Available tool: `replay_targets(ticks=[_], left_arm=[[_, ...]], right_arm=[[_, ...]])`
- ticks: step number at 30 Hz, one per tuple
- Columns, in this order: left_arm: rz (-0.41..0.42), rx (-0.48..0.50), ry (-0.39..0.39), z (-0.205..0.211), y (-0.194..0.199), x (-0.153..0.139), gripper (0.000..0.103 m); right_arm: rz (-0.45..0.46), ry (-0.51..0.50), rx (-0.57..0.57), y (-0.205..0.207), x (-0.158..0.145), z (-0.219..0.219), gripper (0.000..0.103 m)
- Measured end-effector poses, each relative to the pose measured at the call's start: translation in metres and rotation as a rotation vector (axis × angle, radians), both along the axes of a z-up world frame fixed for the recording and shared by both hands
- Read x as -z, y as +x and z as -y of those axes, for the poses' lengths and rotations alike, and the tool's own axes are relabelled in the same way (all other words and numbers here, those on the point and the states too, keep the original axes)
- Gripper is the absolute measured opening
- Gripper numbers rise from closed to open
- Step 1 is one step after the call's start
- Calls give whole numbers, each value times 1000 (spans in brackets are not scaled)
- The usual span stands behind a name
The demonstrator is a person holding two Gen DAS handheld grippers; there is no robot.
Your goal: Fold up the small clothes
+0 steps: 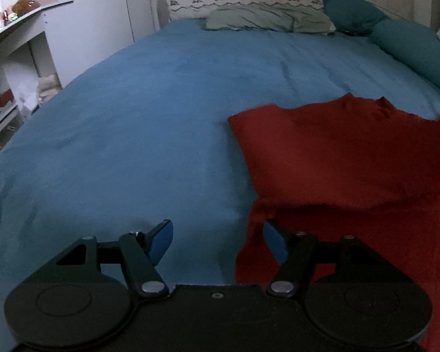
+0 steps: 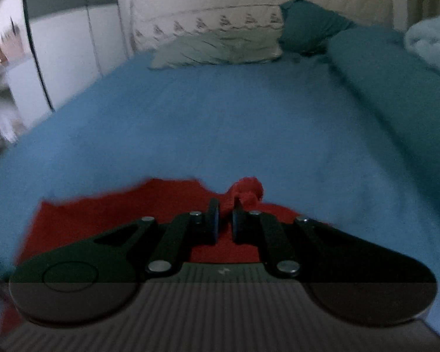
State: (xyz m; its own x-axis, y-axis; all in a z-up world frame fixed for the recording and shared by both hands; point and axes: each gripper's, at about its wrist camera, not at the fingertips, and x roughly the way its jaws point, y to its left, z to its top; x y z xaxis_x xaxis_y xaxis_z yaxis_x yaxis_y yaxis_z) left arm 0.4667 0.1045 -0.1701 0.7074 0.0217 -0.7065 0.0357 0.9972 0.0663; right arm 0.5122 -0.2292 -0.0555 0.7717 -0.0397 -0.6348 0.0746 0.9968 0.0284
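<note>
Red garment [image 1: 352,152], blue bedspread [image 1: 161,102], white pillow [image 1: 243,0] with seemingly grey embroidered motifs.

Left gripper [image 1: 217,240] jaws apart, right gripper [image 2: 224,223] jaws pinched.

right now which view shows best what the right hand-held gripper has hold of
The right wrist view: the right hand-held gripper is shut on a bunched bit of the red garment, which pokes up between its pads. The left wrist view shows the garment spread on the blue bed cover, not the pinch.
</note>
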Motion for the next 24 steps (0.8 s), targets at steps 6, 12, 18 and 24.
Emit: replay_targets(ticks=[6,12,18,24], left_arm=[[-40,-13,-13,8,18,7,73],[-45,8,-11,10,13,-1,73],[-47,26,-23,17,-6,-8,73],[-56,32,-36,26,-16,-3,73]], right_arm=[[-105,43,103,-16,75,34,23],[-95,21,190,-38,87,33,75],[-3,19,47,-48,73,-4,93],[-73,47,115,-20,107,-4,93]])
